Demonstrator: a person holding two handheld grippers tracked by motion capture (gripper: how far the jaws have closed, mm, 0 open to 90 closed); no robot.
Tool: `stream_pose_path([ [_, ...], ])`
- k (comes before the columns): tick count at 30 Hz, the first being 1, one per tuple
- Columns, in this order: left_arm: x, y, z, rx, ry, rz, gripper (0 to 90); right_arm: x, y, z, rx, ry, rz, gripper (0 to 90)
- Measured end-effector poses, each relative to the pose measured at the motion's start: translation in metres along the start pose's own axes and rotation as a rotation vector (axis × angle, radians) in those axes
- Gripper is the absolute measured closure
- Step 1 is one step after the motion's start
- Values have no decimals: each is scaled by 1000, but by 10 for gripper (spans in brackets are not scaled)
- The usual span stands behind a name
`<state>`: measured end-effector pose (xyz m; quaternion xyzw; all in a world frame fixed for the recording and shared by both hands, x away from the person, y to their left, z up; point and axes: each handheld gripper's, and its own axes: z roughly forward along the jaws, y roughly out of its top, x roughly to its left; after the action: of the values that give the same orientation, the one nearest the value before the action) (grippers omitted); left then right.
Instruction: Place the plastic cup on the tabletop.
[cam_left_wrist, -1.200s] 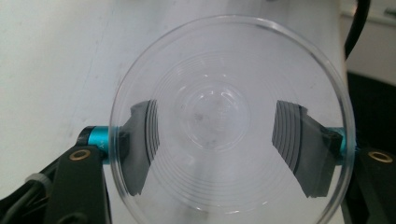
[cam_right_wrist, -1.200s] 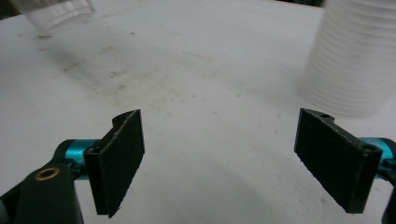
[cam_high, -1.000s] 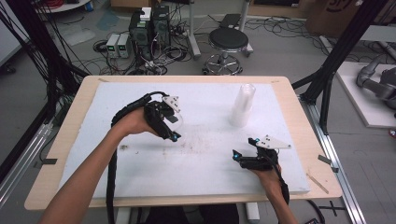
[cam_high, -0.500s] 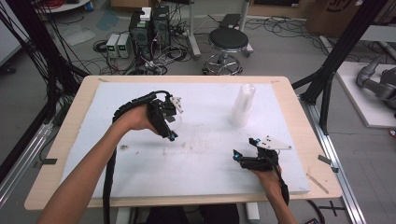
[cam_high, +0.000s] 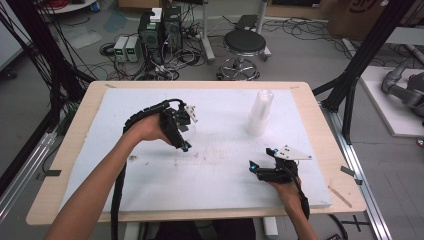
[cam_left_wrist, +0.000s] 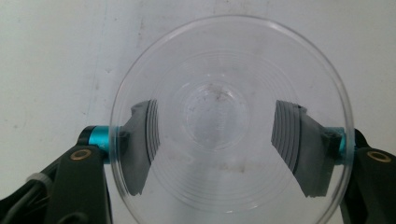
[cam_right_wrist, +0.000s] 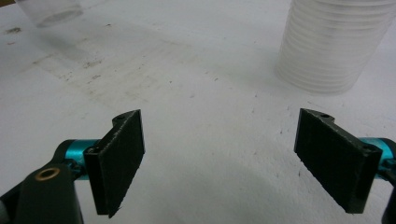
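My left gripper (cam_high: 184, 140) hangs over the left middle of the white board, pointing down, shut on a single clear plastic cup (cam_high: 189, 129). In the left gripper view I look straight down into that cup (cam_left_wrist: 219, 107); both pads (cam_left_wrist: 289, 140) press its wall from outside, and the gripper (cam_left_wrist: 224, 144) holds it just above the board. A stack of clear cups (cam_high: 259, 114) stands upright at the back right, also seen in the right gripper view as the stack (cam_right_wrist: 334, 46). My right gripper (cam_high: 260, 157) rests low near the front right, open and empty (cam_right_wrist: 219, 154).
The white foam board (cam_high: 215, 185) covers a wooden table (cam_high: 325, 130) and carries scuff marks in the middle. The held cup (cam_right_wrist: 51, 11) shows far off in the right gripper view. A stool (cam_high: 244, 45), electronics and cables lie on the floor beyond the far edge.
My left gripper has turned slightly with the cup still in it, staying over the same spot. The right gripper has not moved.
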<state>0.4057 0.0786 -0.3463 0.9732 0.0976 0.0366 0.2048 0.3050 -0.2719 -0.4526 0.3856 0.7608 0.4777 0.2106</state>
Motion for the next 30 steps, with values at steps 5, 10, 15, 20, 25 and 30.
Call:
stream_pose_path([
  [5, 1, 1, 15, 28, -8, 3, 319, 0, 0, 0, 1, 0, -5, 157],
  [10, 2, 1, 28, 47, -18, -3, 319, 0, 0, 0, 2, -3, -2, 157],
  [15, 3, 0, 36, 54, -19, -4, 319, -1, 0, 1, 4, -1, -2, 157],
  [20, 1, -2, 42, 29, -23, -17, 324, 0, 0, 1, 8, 3, -3, 158],
  [25, 0, -2, 43, 27, -18, -20, 324, 0, 0, 1, 9, 0, 0, 157],
  [30, 0, -6, 46, 14, -27, -23, 242, 0, 0, 1, 9, 1, -2, 157],
])
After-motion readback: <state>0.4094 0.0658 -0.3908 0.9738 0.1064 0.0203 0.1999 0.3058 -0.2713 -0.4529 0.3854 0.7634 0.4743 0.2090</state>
